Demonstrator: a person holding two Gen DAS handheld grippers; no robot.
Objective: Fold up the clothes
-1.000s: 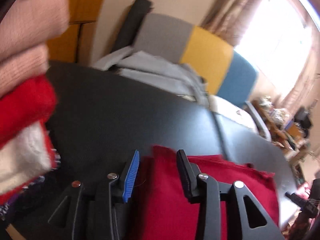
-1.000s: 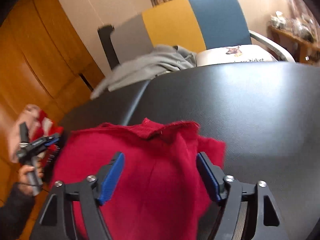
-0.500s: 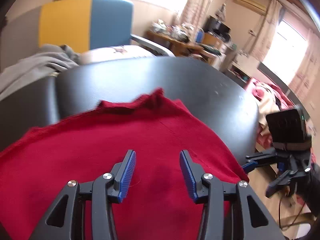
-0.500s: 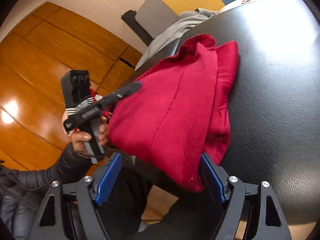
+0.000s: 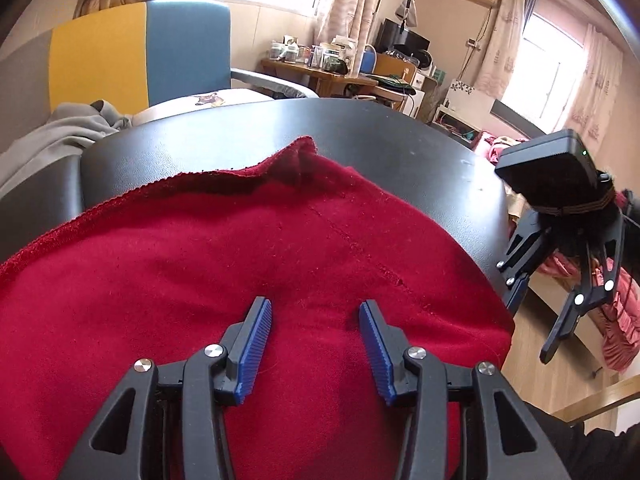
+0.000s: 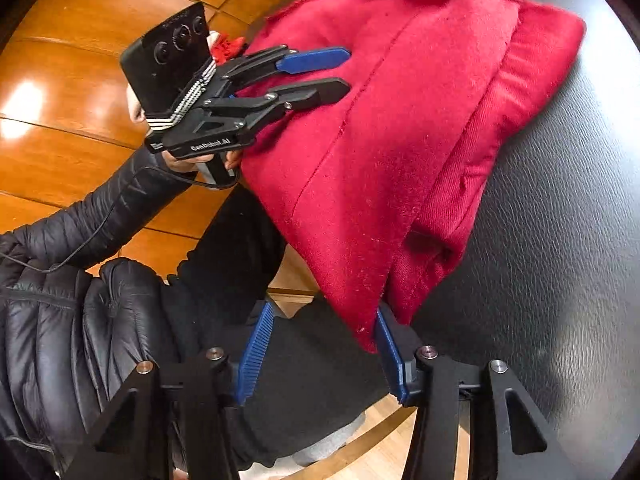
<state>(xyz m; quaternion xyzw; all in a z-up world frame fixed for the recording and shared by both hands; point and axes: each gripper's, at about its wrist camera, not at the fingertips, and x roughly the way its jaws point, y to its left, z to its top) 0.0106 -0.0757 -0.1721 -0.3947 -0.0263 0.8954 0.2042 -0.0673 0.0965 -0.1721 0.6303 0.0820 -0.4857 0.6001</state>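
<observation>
Red knit cloth (image 5: 248,280) is seen bunched in layers on the black table (image 5: 360,132), filling the lower frame, one corner overhanging; left tongs (image 5: 316,332) are held spread above it, right tongs (image 6: 320,344) spread at that corner, perhaps touching; a fold seems underway; an edge must be gripped next.

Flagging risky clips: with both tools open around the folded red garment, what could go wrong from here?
1. The folded red knitted garment overhangs the black table's near edge; it could slide off.
2. The right tool sits at the hanging corner with jaws open; closing may catch one layer only and undo the fold.
3. The left tool hovers over the top layer and could rumple it.
</observation>
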